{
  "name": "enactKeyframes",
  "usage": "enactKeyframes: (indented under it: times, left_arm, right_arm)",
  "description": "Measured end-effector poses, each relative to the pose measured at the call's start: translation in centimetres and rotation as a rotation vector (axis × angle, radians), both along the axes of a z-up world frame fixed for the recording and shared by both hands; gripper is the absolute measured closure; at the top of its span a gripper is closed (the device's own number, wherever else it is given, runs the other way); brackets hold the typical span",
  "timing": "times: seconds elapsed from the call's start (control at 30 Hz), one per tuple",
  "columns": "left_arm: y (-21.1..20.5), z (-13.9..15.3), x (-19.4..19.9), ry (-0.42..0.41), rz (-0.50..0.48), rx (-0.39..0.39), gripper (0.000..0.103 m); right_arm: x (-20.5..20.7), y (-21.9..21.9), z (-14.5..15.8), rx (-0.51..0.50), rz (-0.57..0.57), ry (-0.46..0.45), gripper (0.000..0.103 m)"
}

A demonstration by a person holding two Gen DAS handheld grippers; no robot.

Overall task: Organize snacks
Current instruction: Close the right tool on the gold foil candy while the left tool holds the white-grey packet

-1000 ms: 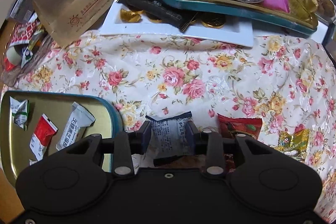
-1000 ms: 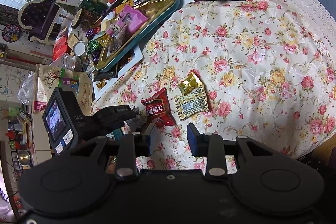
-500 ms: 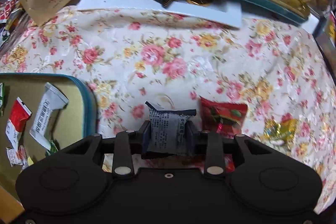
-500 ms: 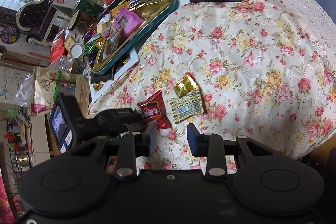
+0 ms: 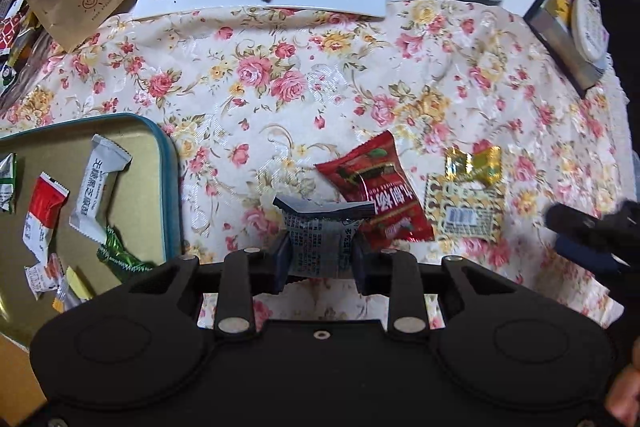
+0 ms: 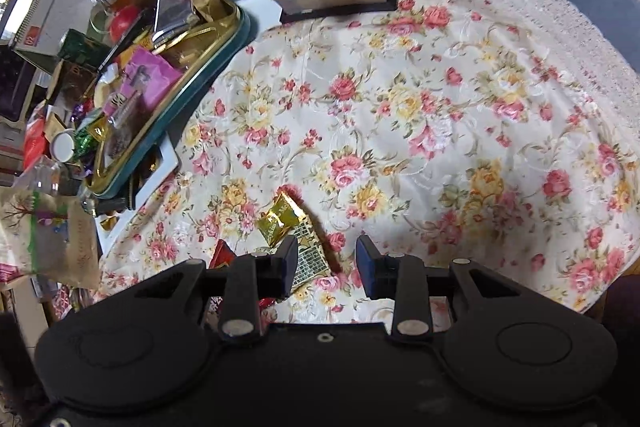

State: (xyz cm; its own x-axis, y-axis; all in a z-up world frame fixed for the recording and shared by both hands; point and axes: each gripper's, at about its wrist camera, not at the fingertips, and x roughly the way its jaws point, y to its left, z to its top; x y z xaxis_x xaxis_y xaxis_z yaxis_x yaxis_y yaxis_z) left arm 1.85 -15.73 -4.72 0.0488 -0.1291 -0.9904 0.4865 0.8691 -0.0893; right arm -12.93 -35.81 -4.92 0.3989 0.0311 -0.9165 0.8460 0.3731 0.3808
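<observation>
Lifted since a second ago, your left gripper (image 5: 319, 254), jaws closing, pinches the grey-blue printed wrapper (image 5: 318, 241) clear of the floral tablecloth (image 5: 280, 75), beside the gold tin tray (image 5: 164, 163), while your right gripper (image 6: 327, 261) hangs spread above the gold patterned packet (image 6: 310, 257).

- Left gripper (image 5: 320, 259): lower centre of frame, pointing down, jaws closing with a grey wrapper pinched between the pads.
- Right gripper (image 6: 327, 261): lower centre of frame, tilted downward, jaws parted, nothing clamped.
</observation>
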Motion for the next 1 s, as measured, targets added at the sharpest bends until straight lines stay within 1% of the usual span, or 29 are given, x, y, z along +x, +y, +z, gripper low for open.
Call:
enactKeyframes:
  times: [0.13,0.2,0.3,0.37,0.53,0.63,0.7,0.83,1.0]
  left_arm:
    - [1.0,1.5,0.1,0.0,-0.003,-0.014,0.064]
    - [1.7,2.1,0.3,-0.001,0.008,-0.025,0.064]
    - [2.3,3.1,0.2,0.007,0.01,-0.06,0.064]
    - [2.7,3.6,0.2,0.012,0.013,-0.087,0.064]
    - [3.6,4.7,-0.2,0.0,0.016,-0.107,0.064]
    - [3.9,5.2,-0.5,-0.007,0.008,-0.118,0.064]
    - [4.1,5.4,-0.6,-0.002,0.005,-0.13,0.064]
    - [4.3,5.8,-0.5,0.012,0.008,-0.154,0.064]
    - [4.6,6.2,-0.4,0.013,0.019,-0.169,0.064]
  right_arm:
    - [1.7,1.2,-0.4,-0.021,0.02,-0.008,0.068]
    - [2.7,1.8,-0.3,-0.038,0.024,-0.032,0.068]
    - [4.3,2.5,-0.4,-0.083,0.029,-0.047,0.068]
    - [5.2,2.8,-0.8,-0.093,0.028,-0.044,0.068]
    - [6.1,3.3,-2.2,-0.041,-0.028,-0.05,0.068]
    - [6.8,3.6,-3.0,-0.003,-0.023,-0.053,0.068]
    - [7.2,3.8,-3.4,-0.014,-0.027,-0.026,0.068]
    - [8.0,4.0,-4.2,-0.074,-0.033,0.036,0.07]
    - [9.0,4.0,-5.0,-0.106,-0.053,0.064,0.069]
